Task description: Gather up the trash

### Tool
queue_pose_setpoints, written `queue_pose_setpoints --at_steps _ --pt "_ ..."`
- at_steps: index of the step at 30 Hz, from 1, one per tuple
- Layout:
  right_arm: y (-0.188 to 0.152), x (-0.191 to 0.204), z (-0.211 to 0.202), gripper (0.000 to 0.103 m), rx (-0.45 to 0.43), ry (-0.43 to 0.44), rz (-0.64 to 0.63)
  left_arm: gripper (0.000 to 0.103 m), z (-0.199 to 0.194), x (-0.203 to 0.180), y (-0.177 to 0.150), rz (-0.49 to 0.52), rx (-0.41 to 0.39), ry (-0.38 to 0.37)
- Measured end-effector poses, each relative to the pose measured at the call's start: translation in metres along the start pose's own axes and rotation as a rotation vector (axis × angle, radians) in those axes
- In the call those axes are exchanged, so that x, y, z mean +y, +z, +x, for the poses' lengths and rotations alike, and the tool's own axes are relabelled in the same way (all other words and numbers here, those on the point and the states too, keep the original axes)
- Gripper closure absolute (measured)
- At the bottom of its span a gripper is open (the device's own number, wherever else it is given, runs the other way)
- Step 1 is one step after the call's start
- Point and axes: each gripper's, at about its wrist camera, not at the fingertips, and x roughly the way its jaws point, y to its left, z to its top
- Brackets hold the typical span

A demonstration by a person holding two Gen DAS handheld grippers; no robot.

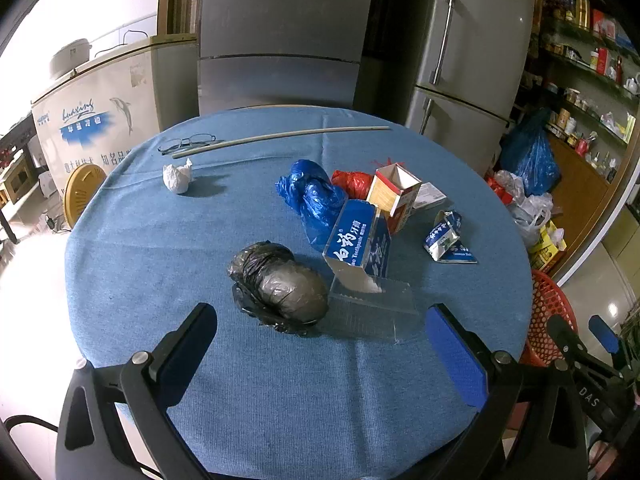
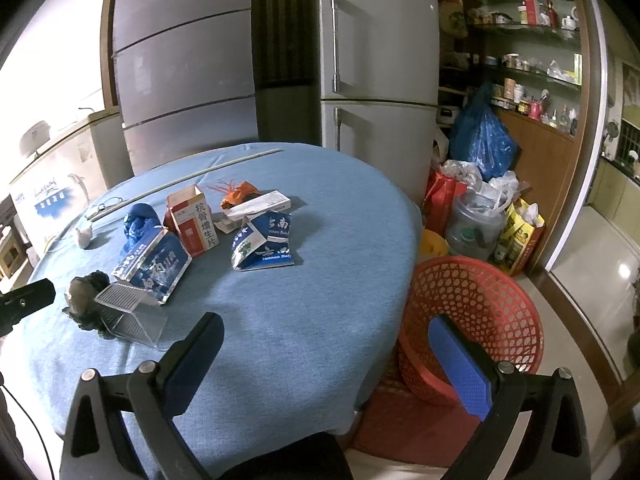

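Right gripper [image 2: 326,364] held wide apart over the near edge of the blue-clothed table [image 2: 320,240], empty. Red mesh basket [image 2: 476,312] on the floor just beside the table. Toothpaste box [image 2: 154,266], crushed blue carton [image 2: 264,242] and upright medicine box [image 2: 196,226] clustered on the cloth.

The blue toothpaste box [image 1: 362,240] is showing white Chinese characters "白药牙膏" and, below them, the partly cut Latin words "ao Toothpaste". The red and white medicine carton [image 2: 195,227] is carrying "抗骨增生片" down its side. The crumpled blue carton [image 2: 264,242] is displaying "云南" and "Yunnan Bai". The chest freezer [image 1: 100,120] is bearing the script "huaxing". Letters "DAS" are standing on the right gripper [image 1: 588,396]'s black frame.
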Motion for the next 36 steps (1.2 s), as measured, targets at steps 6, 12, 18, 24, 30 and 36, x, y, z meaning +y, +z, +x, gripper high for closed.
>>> queue_pose_setpoints --at_steps 6,12,18,24,30,36 --pt "-0.001 -0.002 0.001 0.0 0.004 0.0 0.005 0.0 0.001 -0.001 0.0 0.003 0.003 0.004" --pt "-0.001 -0.002 0.002 0.0 0.005 -0.001 0.008 0.0 0.002 0.0 0.0 0.0 0.01 0.001" --pt "-0.002 -0.004 0.006 0.0 0.022 -0.004 0.017 0.0 0.004 0.0 -0.002 0.005 0.021 0.009" --pt "-0.004 -0.008 0.007 0.0 0.026 -0.019 0.029 0.0 0.006 -0.001 -0.004 0.013 0.029 0.013" --pt "-0.004 -0.014 0.008 0.0 0.031 -0.029 0.048 0.0 0.004 -0.008 -0.004 0.04 0.026 0.016" --pt "-0.005 -0.014 0.007 0.0 0.031 -0.033 0.045 0.0 0.003 -0.009 -0.004 0.041 0.027 0.017"
